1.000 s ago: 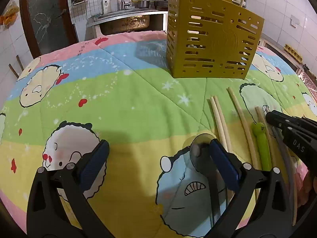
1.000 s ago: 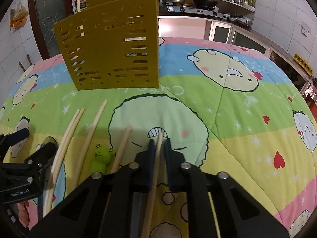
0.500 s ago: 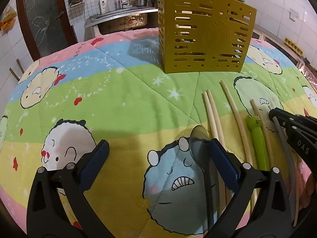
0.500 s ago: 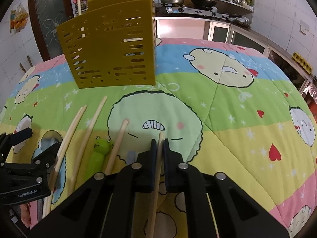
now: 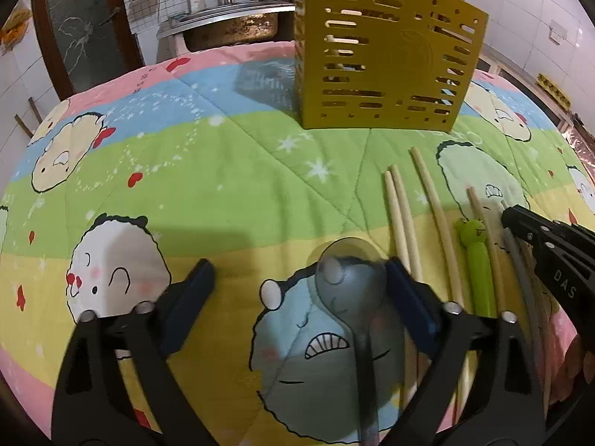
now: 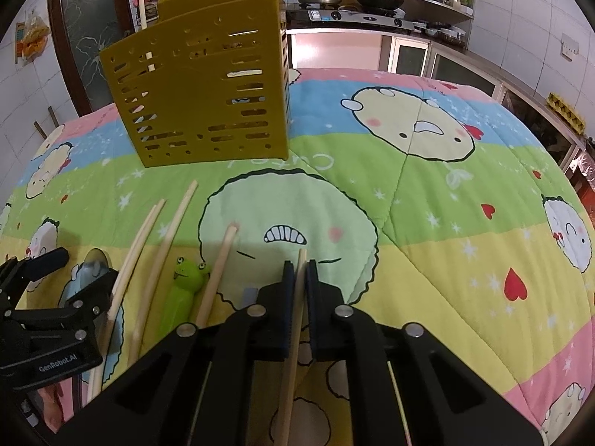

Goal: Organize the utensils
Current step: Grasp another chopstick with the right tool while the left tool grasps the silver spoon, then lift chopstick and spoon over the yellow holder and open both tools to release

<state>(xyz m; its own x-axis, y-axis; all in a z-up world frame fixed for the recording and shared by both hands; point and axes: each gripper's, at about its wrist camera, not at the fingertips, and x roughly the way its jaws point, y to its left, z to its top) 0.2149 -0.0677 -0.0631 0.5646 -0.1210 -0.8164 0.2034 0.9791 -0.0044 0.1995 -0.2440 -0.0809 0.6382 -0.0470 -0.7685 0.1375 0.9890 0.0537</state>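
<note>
Chopsticks (image 5: 403, 219) and frog utensil (image 5: 476, 260) lie before yellow holder (image 5: 383, 55).

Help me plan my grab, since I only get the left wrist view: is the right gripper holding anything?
Observer: Yes. The right gripper is shut on a chopstick, which runs out past both ends of the pads.
Operator: Is anything in the holder yet? Its top is cut off for me.
Observer: Yes. A standing chopstick sticks up above the rim of the holder, near its left corner.

Right gripper (image 6: 299, 264) jaws clamp 1 chopstick (image 6: 293, 334) near yellow caddy (image 6: 200, 93).
</note>
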